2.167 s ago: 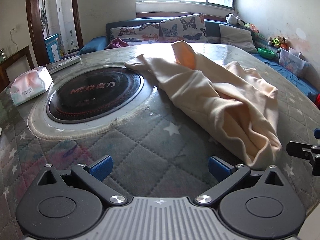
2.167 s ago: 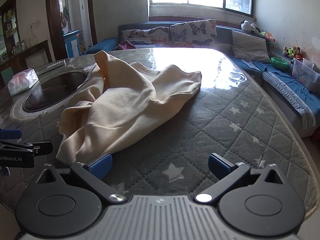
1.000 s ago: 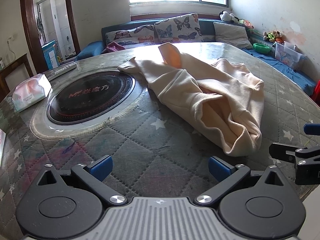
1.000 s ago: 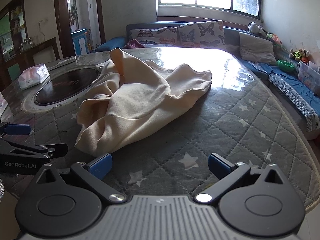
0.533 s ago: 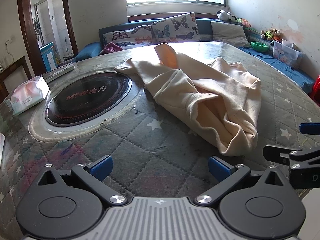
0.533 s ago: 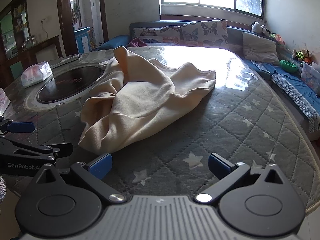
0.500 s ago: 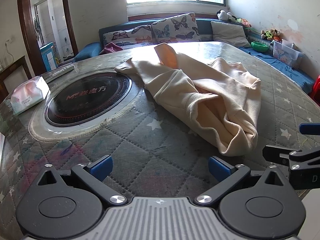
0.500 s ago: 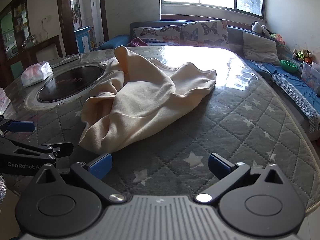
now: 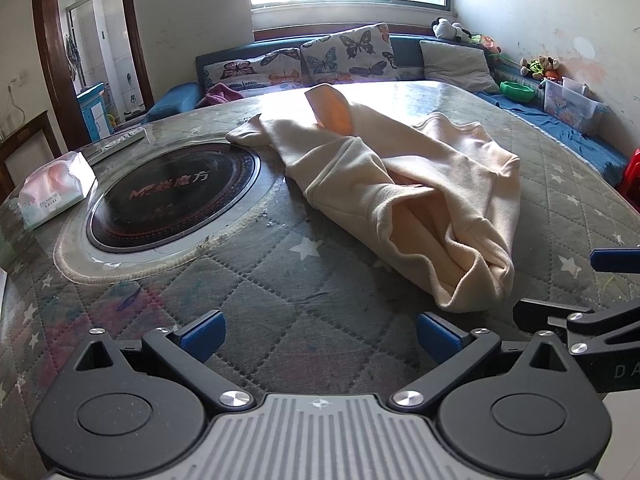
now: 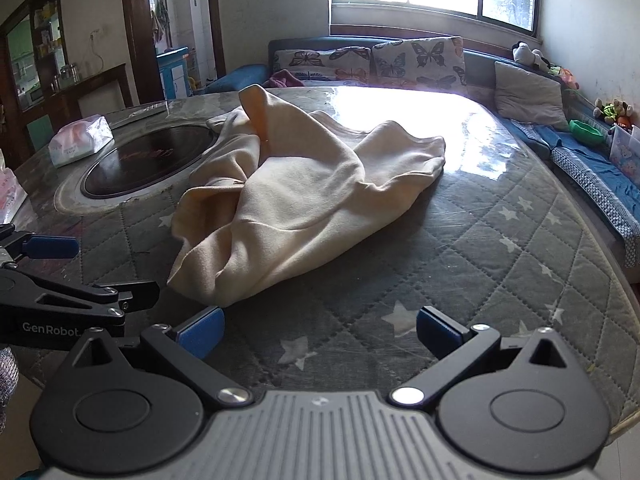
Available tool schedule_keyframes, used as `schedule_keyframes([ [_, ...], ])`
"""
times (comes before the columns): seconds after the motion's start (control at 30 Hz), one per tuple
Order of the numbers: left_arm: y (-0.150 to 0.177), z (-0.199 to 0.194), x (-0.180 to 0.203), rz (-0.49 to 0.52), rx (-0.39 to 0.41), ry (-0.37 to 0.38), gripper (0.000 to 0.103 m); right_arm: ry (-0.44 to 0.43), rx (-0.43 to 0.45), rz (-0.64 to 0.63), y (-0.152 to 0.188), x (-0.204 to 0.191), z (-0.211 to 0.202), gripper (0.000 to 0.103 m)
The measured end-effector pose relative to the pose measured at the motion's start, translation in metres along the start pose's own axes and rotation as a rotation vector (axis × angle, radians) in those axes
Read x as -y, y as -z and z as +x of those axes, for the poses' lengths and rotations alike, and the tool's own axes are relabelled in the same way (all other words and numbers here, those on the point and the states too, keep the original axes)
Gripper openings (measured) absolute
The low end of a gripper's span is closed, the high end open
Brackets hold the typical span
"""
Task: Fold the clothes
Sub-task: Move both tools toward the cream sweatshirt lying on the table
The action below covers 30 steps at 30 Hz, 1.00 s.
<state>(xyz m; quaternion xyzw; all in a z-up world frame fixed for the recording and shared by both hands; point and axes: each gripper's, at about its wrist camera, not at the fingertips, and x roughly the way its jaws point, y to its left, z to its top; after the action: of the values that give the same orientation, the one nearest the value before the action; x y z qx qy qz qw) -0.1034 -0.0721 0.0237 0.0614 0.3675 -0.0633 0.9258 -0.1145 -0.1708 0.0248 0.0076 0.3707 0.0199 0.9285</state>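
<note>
Across the left wrist view, a cream fleece garment (image 9: 404, 196) lies crumpled on the quilted star-print table cover (image 9: 280, 280), one end reaching the rim of the round black induction cooktop (image 9: 172, 196) set into the table, the other end bunched into an open mouth near the front edge. A tissue pack (image 9: 52, 190) sits at the far left, well apart from the cloth. The left gripper (image 9: 318, 336) hangs low over bare quilt, jaws spread wide and empty, aimed just left of the garment's near end. Poking in from the right is the right gripper (image 9: 576, 292), also short of the fabric. Both seem stationed at the near hem because that end offers the clearest edges to pinch.

From the right wrist view, the same garment (image 10: 304, 200) runs diagonally away, with a flap standing up at its far end and a sleeve-like lobe stretching right toward the sunlit glare. The right gripper (image 10: 318, 334) is released and holds nothing, its left fingertip (image 10: 200, 330) just beside the nearest fold, not visibly touching it. The left gripper (image 10: 80, 276) enters from the left edge, near that same corner. No fold has yet been made; spreading the heap flat looks like the first need.
</note>
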Motion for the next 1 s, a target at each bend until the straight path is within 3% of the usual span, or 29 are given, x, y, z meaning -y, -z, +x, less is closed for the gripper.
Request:
schedule_keyframes([
  [1.0, -0.0021, 0.0019, 0.0005, 0.002, -0.006, 0.012, 0.103, -0.01, -0.004, -0.003, -0.0024, -0.003, 0.0018, 0.103],
])
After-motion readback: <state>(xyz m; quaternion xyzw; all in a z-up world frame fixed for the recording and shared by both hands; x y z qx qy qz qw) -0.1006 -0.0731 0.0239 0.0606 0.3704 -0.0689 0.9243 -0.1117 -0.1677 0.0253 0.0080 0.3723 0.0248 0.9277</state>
